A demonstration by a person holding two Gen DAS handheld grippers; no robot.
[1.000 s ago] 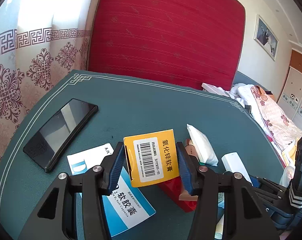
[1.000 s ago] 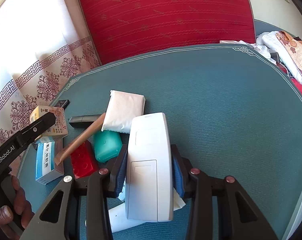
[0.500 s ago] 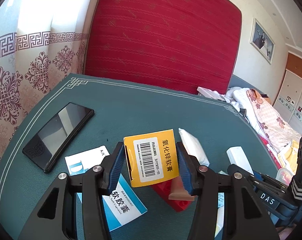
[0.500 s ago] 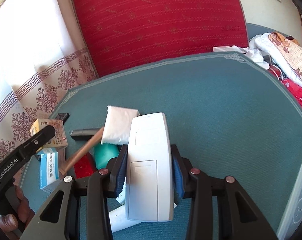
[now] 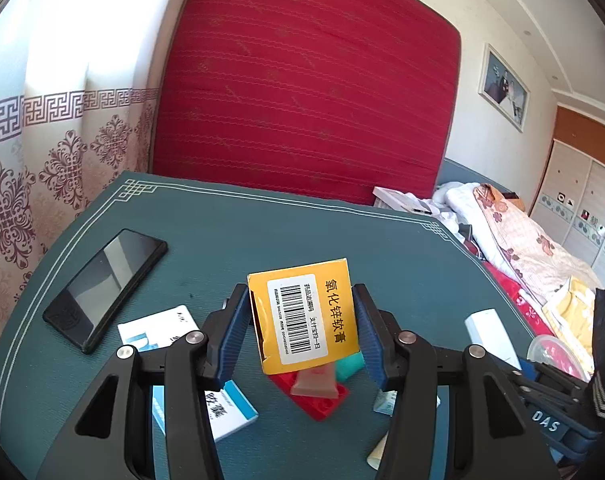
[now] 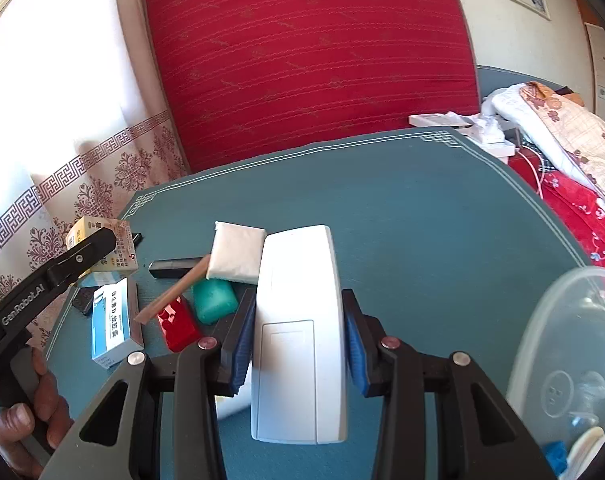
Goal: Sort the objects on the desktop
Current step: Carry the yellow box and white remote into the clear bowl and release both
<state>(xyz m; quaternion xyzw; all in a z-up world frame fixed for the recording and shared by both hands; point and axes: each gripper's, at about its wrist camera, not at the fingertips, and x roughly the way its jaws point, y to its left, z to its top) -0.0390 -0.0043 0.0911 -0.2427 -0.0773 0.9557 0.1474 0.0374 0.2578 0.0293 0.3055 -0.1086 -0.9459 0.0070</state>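
Right wrist view: a tub (image 6: 562, 344) has come in beside jaws clamped on the remote (image 6: 298, 320), likely its drop spot, while the left jaws grip the yellow box (image 5: 306, 316).

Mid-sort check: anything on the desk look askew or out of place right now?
Yes. A tan stick is propped at a slant across the red block, one end lifted off the table. The yellow box sits tilted in the left tool, its end flap slightly open.
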